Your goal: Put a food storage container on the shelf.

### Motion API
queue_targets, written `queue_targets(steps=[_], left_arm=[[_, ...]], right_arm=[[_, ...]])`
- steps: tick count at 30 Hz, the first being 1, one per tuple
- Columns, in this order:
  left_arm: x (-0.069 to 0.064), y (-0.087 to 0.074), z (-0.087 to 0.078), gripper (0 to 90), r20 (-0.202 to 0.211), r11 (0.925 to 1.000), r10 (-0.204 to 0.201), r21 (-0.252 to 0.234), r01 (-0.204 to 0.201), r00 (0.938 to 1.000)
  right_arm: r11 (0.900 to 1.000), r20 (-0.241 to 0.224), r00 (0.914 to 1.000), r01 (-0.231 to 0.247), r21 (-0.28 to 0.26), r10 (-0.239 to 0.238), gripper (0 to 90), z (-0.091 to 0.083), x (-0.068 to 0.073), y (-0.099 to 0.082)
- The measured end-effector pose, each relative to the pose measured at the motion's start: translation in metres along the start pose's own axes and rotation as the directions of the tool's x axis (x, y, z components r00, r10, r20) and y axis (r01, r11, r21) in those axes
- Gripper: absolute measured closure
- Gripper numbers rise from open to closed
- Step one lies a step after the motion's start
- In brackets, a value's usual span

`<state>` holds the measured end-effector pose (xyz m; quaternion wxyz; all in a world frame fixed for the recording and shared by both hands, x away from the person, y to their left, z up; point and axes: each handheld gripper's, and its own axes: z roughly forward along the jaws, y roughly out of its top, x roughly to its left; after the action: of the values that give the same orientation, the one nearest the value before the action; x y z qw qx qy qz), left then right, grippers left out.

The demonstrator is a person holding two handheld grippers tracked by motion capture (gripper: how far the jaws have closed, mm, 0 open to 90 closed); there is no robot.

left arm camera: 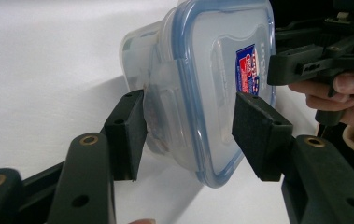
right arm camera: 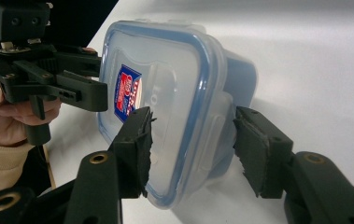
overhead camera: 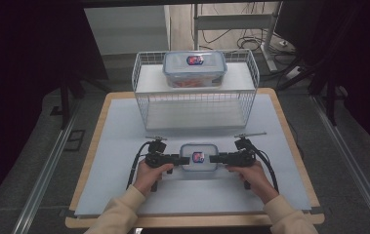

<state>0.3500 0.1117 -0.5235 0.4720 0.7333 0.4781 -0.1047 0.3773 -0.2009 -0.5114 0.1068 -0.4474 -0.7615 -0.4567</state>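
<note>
A small plastic box (overhead camera: 198,157) with a blue-rimmed lid sits on the white table (overhead camera: 124,146), close to its near edge and about in the middle. The person has brought one set of tongs to each short end of it. The left gripper (overhead camera: 179,158) comes in from the left end and the right gripper (overhead camera: 214,158) from the right end, likely so the box can be lifted level and not tip. In the left gripper view, the jaws stand half open around the end of the box, one over the lid and one under the bottom. I cannot tell if the pads press yet. The right gripper view shows the same thing. At the far edge stands a wire rack (overhead camera: 143,97) with a bigger box (overhead camera: 195,69) on top.
</note>
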Motion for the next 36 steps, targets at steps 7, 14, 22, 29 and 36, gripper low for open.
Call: queue_targets(steps=[7, 14, 22, 29, 36], left_arm=[[0.0, -0.006, -0.003, 48.6, 0.019, 0.9996, 0.001, -0.029, -0.001, 0.9998], [-0.003, -0.008, -0.004, 49.2, 0.002, 0.9991, 0.027, -0.032, -0.027, 0.9996], [-0.004, -0.01, -0.005, 49.5, 0.001, 0.9983, 0.025, -0.052, -0.025, 0.9997], [-0.005, -0.009, -0.008, 49.4, -0.007, 0.9982, 0.029, -0.053, -0.029, 0.9996], [-0.011, -0.007, -0.013, 49.6, -0.009, 0.9964, 0.04, -0.075, -0.041, 0.9992]], right_arm=[[0.9999, -0.022, 0.9997, -0.006, -0.012, 0.006, 50.8, -0.003, -0.001, -0.003], [0.9998, -0.024, 0.9997, 0.006, -0.018, -0.007, 51.4, -0.004, 0.001, -0.005], [0.9997, -0.032, 0.9995, 0.004, -0.025, -0.005, 52.2, -0.005, 0.001, -0.006], [0.9989, -0.022, 0.9992, 0.032, -0.034, -0.033, 52.1, -0.005, 0.005, -0.005], [0.9972, -0.022, 0.9981, 0.056, -0.05, -0.057, 52.3, -0.009, 0.01, -0.002]])
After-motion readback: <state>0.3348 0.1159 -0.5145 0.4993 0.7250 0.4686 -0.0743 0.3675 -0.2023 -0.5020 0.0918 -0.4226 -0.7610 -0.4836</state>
